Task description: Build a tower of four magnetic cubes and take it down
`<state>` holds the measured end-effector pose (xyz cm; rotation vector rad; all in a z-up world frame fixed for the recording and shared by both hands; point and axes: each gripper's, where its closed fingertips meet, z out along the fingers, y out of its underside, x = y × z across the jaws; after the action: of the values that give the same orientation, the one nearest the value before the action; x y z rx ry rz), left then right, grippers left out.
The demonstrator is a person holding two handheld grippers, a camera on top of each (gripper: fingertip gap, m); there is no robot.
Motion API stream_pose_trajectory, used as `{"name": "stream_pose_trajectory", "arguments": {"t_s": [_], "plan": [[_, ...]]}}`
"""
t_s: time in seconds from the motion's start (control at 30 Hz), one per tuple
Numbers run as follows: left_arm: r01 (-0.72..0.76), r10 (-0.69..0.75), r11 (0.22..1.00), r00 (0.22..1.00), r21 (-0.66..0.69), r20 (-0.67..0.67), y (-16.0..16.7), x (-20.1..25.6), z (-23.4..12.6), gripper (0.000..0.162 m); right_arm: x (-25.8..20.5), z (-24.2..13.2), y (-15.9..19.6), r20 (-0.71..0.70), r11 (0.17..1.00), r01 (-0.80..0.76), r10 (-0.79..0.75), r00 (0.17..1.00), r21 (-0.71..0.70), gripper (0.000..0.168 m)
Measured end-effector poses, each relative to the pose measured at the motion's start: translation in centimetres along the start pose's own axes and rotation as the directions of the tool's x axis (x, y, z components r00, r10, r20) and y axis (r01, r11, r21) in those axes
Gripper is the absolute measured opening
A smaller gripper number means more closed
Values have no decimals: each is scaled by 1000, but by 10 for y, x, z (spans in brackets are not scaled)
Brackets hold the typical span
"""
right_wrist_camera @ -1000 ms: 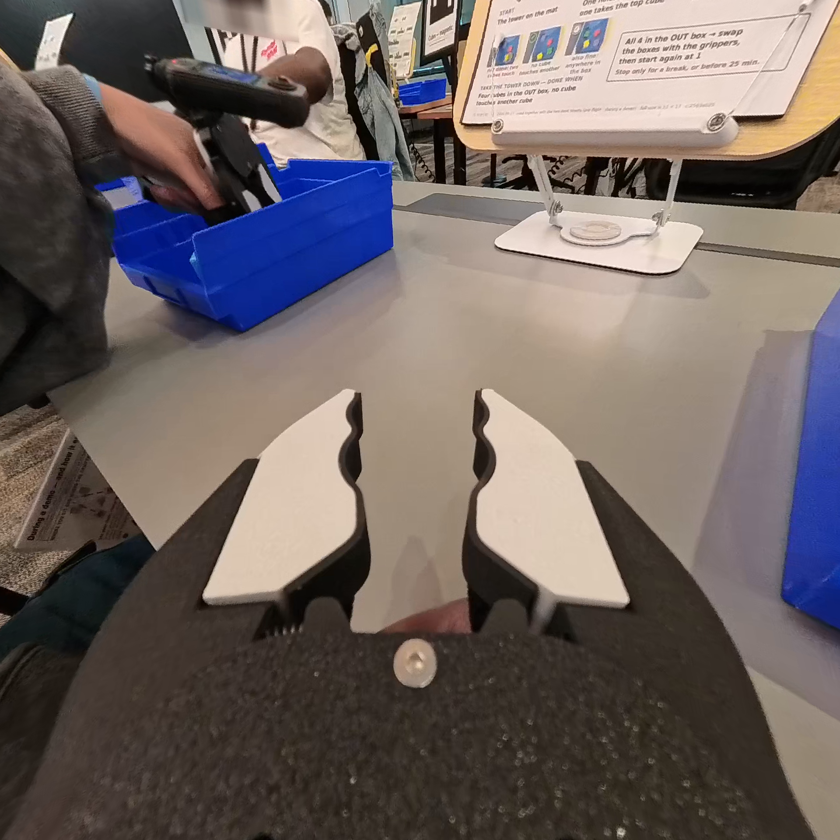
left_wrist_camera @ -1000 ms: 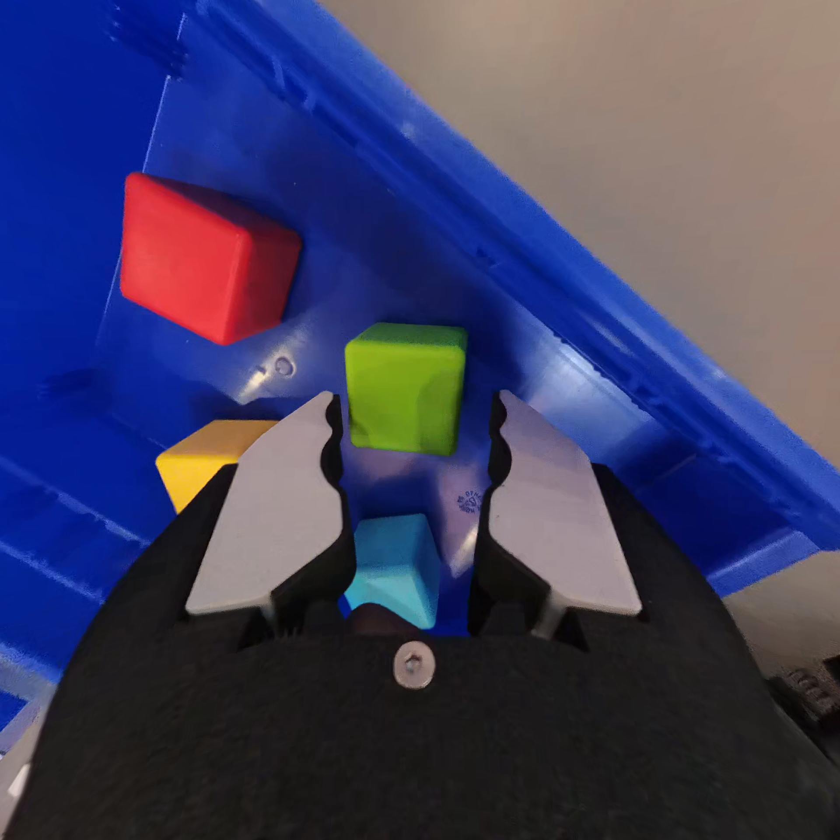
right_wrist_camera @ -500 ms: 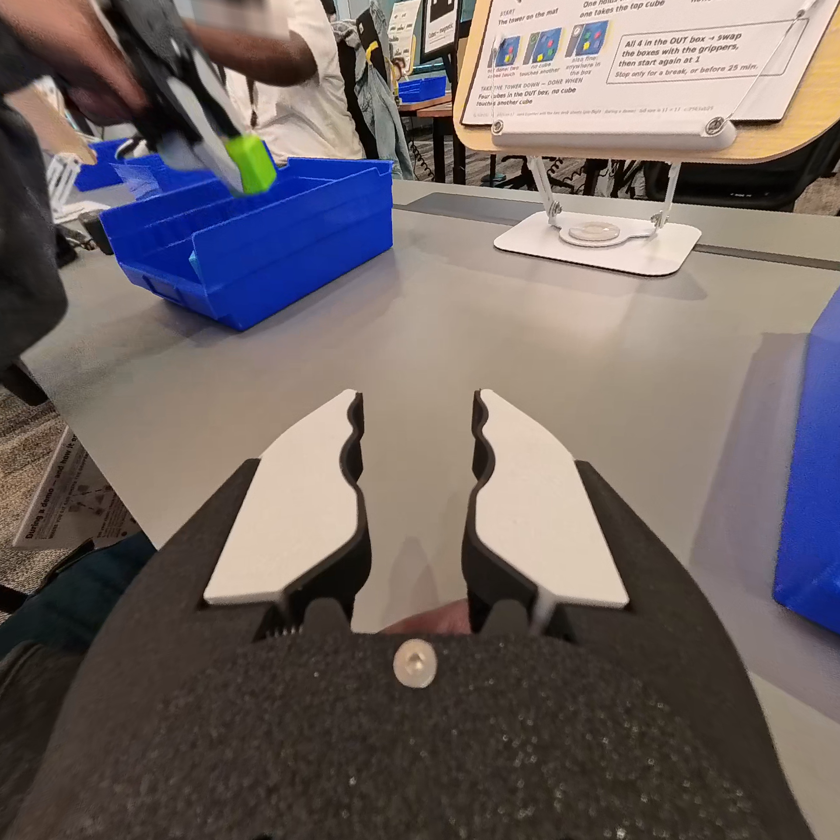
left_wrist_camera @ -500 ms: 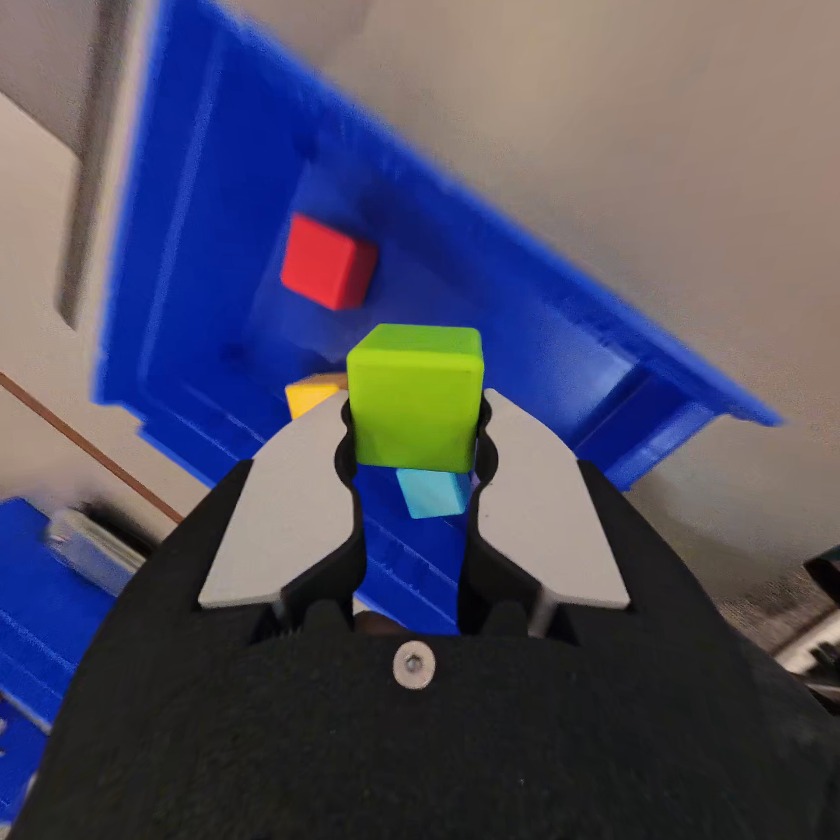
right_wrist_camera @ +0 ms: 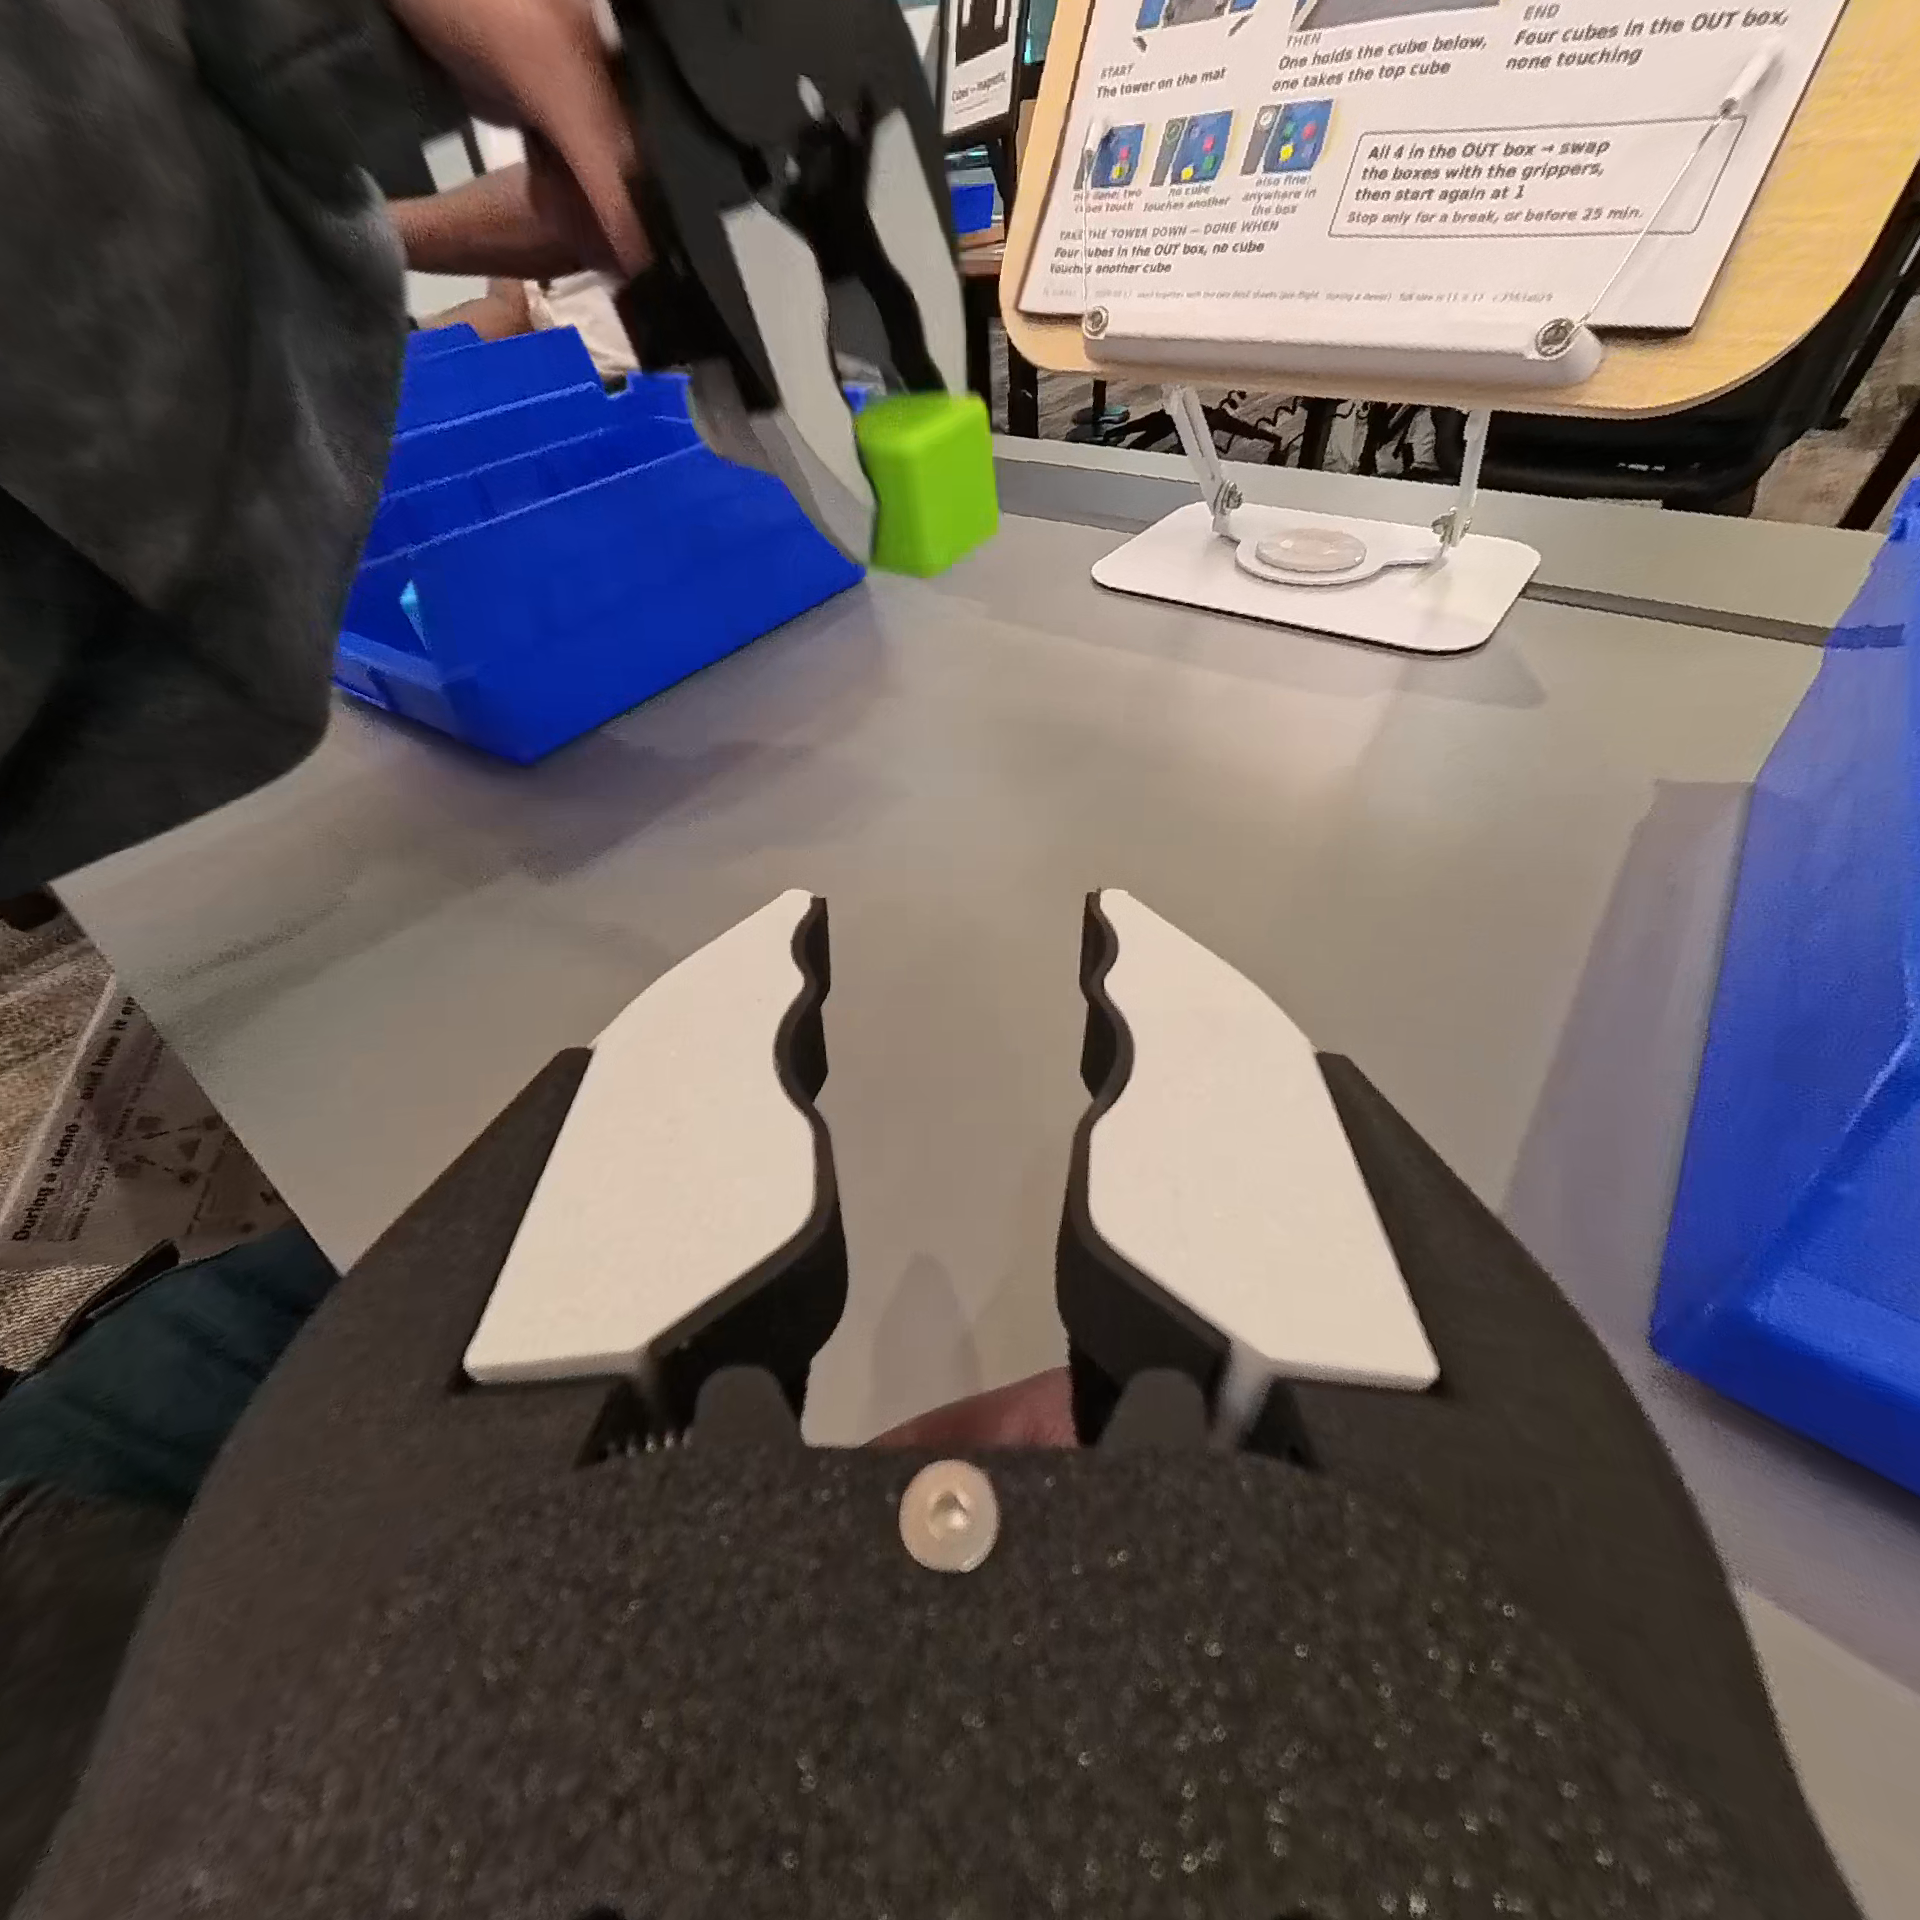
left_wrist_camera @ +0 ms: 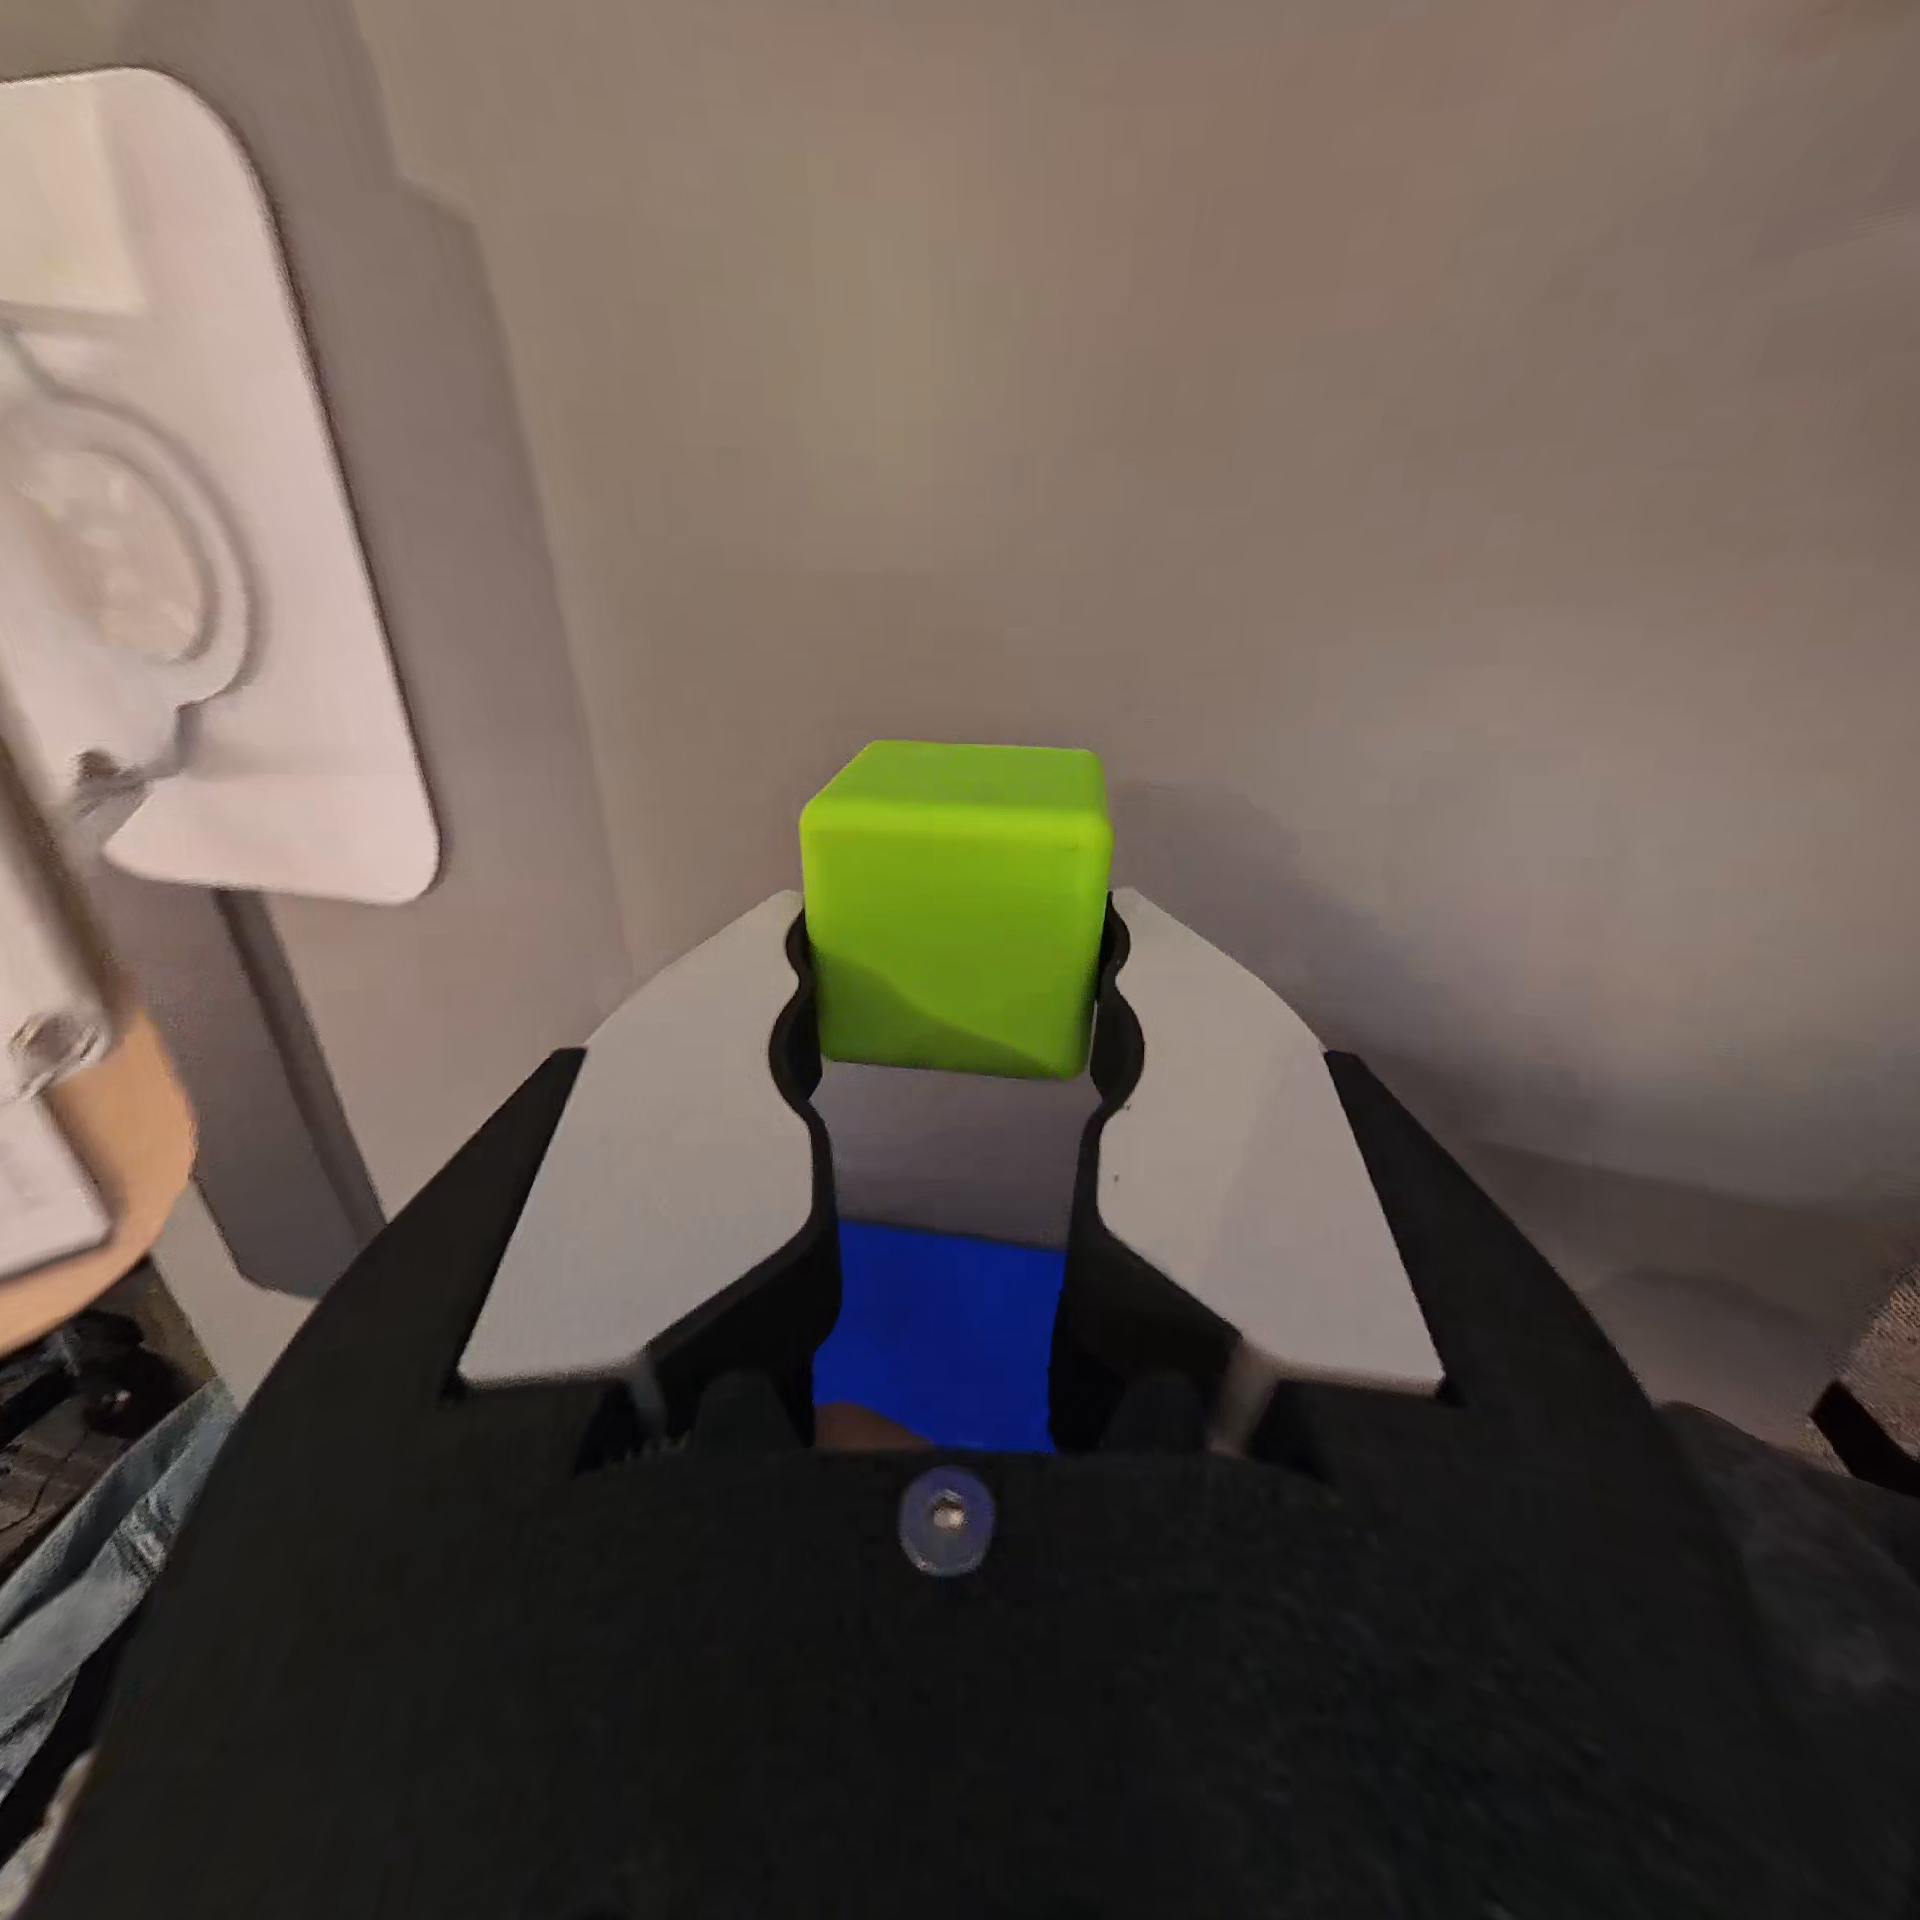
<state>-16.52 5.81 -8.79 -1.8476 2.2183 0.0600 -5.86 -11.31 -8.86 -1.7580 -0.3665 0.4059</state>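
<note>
My left gripper [left_wrist_camera: 954, 935] is shut on a lime green cube [left_wrist_camera: 951, 914] and holds it in the air above the grey table [left_wrist_camera: 1351, 520]. The right wrist view shows that same gripper [right_wrist_camera: 894, 488] and green cube [right_wrist_camera: 930, 483] just past the corner of the blue bin [right_wrist_camera: 582, 582] at the far left. A sliver of a light blue cube [right_wrist_camera: 412, 608] shows in that bin. My right gripper [right_wrist_camera: 954, 935] is open and empty, low over the table's near middle [right_wrist_camera: 956, 748]. The other cubes are hidden.
A white stand base [right_wrist_camera: 1314, 566] carries a wooden board with an instruction sheet [right_wrist_camera: 1403, 177] at the back; the base also shows in the left wrist view [left_wrist_camera: 208, 499]. A second blue bin [right_wrist_camera: 1808, 1091] stands at the right. A person's grey sleeve [right_wrist_camera: 187, 364] fills the left.
My left gripper closed on the green cube inside the blue bin, lifted it out and carried it rightward over the open table. My right gripper has stayed open and almost still.
</note>
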Motion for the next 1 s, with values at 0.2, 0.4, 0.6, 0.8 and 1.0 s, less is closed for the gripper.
{"name": "stream_pose_trajectory", "arguments": {"t_s": [0.2,0.4,0.6,0.8,1.0], "plan": [[-24,22,999,997,-24,-73,-22,9,64,49,3,0,1,-19,999,30,-30,999,-21,48],[-14,12,1000,996,-22,-84,-28,14,89,49,2,1,5,-11,999,24,-24,1000,-32,48],[-12,9,999,996,-32,-89,-29,11,95,49,3,2,7,-7,999,21,-21,1000,-37,48],[5,-9,999,995,-43,-98,-27,12,101,49,3,2,7,-4,999,15,-16,1000,-41,48],[72,-73,997,993,-10,-98,-25,13,87,59,2,3,8,3,999,15,-15,1000,-46,48]]}}
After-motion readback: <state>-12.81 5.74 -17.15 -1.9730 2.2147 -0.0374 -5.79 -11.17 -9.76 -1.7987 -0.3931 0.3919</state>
